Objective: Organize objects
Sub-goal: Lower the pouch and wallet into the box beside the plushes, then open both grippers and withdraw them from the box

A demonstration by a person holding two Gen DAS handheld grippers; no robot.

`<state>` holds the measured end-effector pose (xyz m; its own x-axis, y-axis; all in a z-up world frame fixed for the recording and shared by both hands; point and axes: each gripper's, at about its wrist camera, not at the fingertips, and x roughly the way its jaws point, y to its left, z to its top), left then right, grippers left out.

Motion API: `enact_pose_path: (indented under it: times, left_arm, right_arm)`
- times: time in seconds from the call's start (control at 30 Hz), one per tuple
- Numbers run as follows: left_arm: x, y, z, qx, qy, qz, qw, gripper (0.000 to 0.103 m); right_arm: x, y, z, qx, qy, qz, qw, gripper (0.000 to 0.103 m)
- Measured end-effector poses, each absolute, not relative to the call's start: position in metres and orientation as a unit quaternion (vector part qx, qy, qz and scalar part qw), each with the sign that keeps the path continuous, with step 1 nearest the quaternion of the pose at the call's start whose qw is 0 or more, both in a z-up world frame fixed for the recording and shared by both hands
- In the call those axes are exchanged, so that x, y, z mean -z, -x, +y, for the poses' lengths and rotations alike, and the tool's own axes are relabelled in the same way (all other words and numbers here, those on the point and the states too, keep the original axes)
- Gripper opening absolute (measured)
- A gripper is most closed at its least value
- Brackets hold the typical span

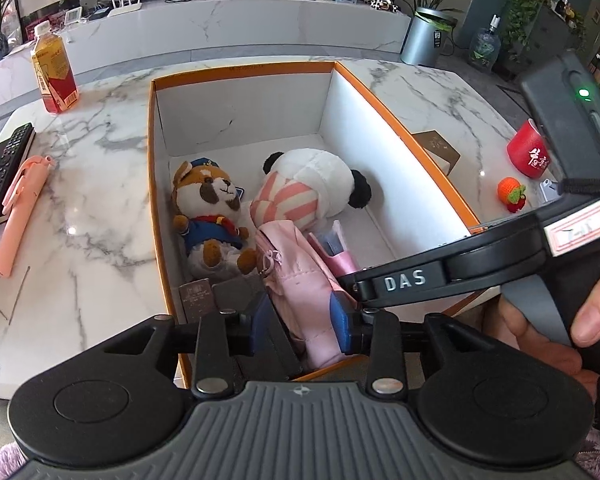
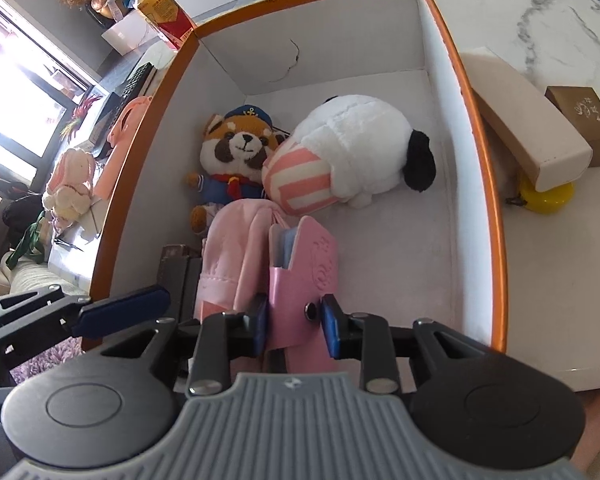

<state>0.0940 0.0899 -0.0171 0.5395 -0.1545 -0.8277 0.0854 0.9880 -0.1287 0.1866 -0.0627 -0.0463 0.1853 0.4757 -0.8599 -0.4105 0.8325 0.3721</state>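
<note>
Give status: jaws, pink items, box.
Left gripper jaws around the pink pouch; grip unclear. Right gripper jaws around the pink card holder, pads apart from it. Both inside orange box, beside plush toys. Nothing blocking.

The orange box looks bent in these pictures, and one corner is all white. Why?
Left wrist view: the fisheye lens bows the orange box rim and marble table edges, light even, details sharp. Right wrist view: stronger curving of the box rim, and the window at left is blown out by glare, washing out that corner.
</note>
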Motion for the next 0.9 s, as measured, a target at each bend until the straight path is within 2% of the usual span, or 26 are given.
enact_pose_path:
  times: [0.17,0.23,0.3,0.4,0.5,0.63,0.7,0.9]
  left_arm:
    - [0.017,-0.095,0.088,0.067,0.033,0.473,0.878,0.04]
    - [0.017,-0.095,0.086,0.068,0.03,0.474,0.878,0.04]
    - [0.018,-0.095,0.084,0.067,0.026,0.475,0.877,0.04]
    - [0.02,-0.095,0.081,0.064,0.01,0.479,0.876,0.034]
    - [0.02,-0.095,0.081,0.062,0.014,0.478,0.876,0.034]
    - [0.013,-0.092,0.085,0.057,0.027,0.467,0.882,0.034]
    - [0.006,-0.091,0.086,0.058,0.032,0.458,0.887,0.034]
    - [-0.02,-0.085,0.074,0.088,0.03,0.417,0.904,0.035]
  right_arm:
    - [0.034,-0.182,-0.07,-0.29,-0.022,0.551,0.782,0.036]
    - [0.036,-0.183,-0.071,-0.291,-0.024,0.553,0.78,0.035]
    - [0.04,-0.184,-0.071,-0.292,-0.029,0.56,0.775,0.027]
    - [0.042,-0.181,-0.071,-0.296,-0.034,0.557,0.775,0.026]
    - [0.041,-0.18,-0.071,-0.297,-0.032,0.555,0.777,0.027]
    - [0.034,-0.177,-0.073,-0.303,-0.027,0.539,0.786,0.031]
    - [0.027,-0.175,-0.077,-0.304,-0.024,0.524,0.795,0.039]
    - [-0.002,-0.165,-0.1,-0.32,-0.045,0.473,0.82,0.041]
